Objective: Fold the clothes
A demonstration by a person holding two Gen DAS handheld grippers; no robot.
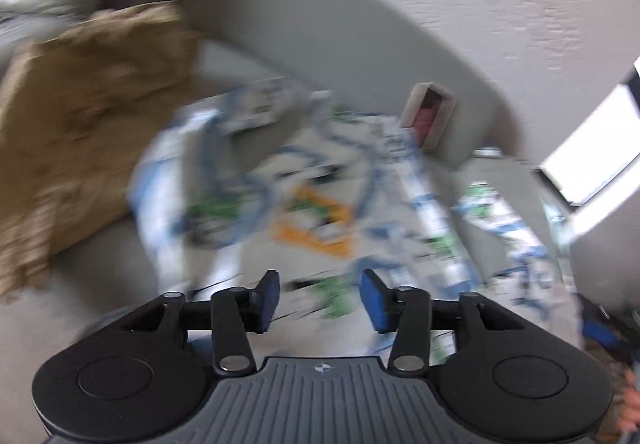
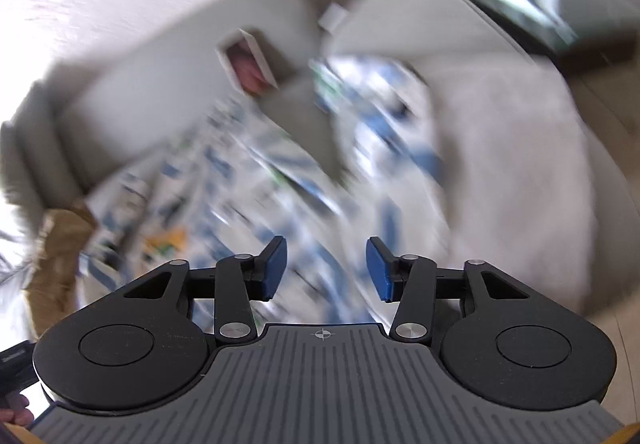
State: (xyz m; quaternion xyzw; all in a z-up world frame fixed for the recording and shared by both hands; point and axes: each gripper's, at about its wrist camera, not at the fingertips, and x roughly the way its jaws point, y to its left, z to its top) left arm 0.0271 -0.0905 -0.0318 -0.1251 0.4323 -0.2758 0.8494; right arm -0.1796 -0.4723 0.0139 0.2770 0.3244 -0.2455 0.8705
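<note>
A white garment with a blue, green and orange print (image 1: 312, 196) lies spread on the grey sofa seat (image 1: 100, 256); both views are blurred by motion. My left gripper (image 1: 320, 298) hovers over the garment's near part, its blue pads apart with nothing between them. In the right wrist view the same printed garment (image 2: 256, 180) stretches away to the left and ahead, with a folded-up part (image 2: 384, 112) farther back. My right gripper (image 2: 326, 270) is open above it, and no cloth sits between the pads.
A tan garment (image 1: 80, 112) is heaped on the sofa at the left, seen also as the tan garment (image 2: 60, 256). A small open box with a red inside (image 1: 428, 116) leans on the sofa back (image 1: 320, 28). A pale cushion or blanket (image 2: 512, 172) lies right.
</note>
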